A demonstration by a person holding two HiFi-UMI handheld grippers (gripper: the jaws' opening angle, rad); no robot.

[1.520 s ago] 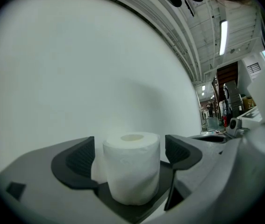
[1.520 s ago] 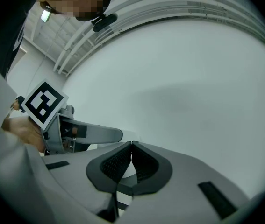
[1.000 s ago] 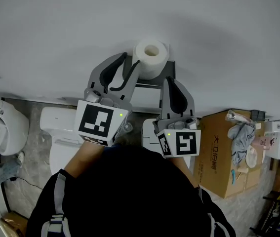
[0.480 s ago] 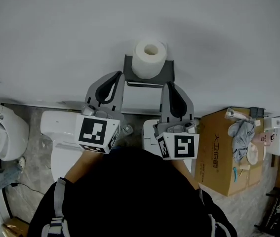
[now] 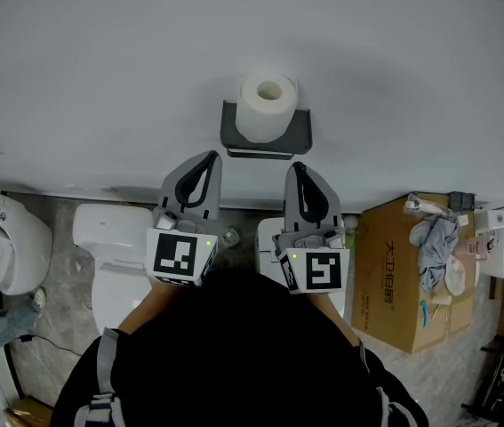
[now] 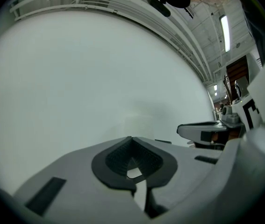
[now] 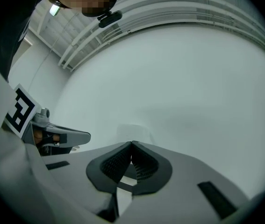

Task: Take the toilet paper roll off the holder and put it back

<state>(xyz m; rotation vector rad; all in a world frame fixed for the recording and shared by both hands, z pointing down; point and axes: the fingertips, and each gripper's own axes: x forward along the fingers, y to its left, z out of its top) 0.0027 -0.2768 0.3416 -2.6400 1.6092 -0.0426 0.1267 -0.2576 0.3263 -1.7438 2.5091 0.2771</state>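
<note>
Seeing the toilet paper roll [image 5: 268, 107] standing on its holder [image 5: 234, 140] at twelve o'clock, I judge the task done; my left gripper [image 5: 205, 160] and right gripper [image 5: 300, 169] are closed, empty.

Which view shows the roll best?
Head view: the roll stands whole on its holder. The two gripper views show only pale wall, with at most a faint blur where it would be.

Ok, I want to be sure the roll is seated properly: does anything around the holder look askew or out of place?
Nothing stands out. The toilet paper roll stands upright on the dark wall holder; the left gripper and right gripper are shut, empty and clear of it.
</note>
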